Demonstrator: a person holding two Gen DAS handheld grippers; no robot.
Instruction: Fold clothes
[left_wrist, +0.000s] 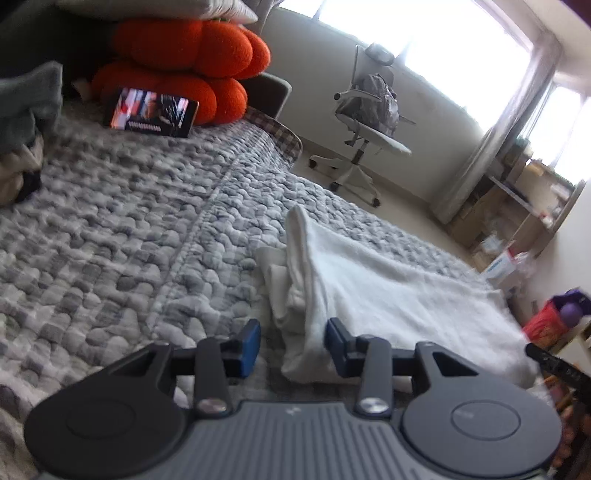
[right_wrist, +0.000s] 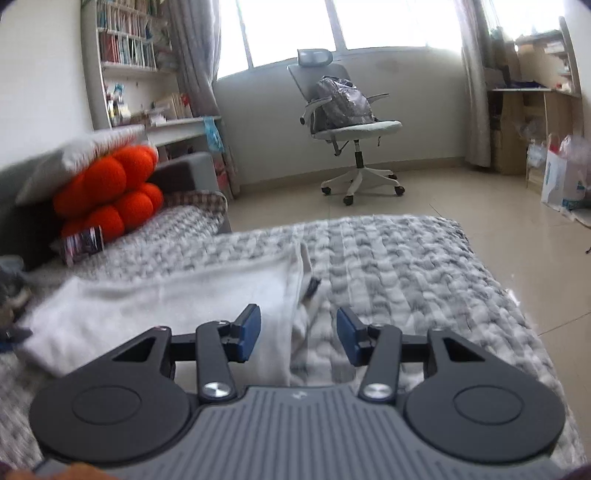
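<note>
— So, what do we have, going from the biggest thing down?

— We see the bed with its grey knobbly quilt filling the lower half of both views. On it lies the white garment, flat and partly folded: lower right in the left wrist view, lower left in the right wrist view.

— And beyond the bed?

— We make out an office chair at upper centre of the right wrist view, holding a grey backpack on its seat. An orange cushion sits at the left under a pale pillow. A white bag stands on the floor at the right edge; we cannot tell its contents.

— The grippers?

— Our left gripper stands partly open, its blue pads astride the garment's near edge without pressing it. Our right gripper is likewise partly open, the garment's right edge lying between its pads, not clamped.
</note>
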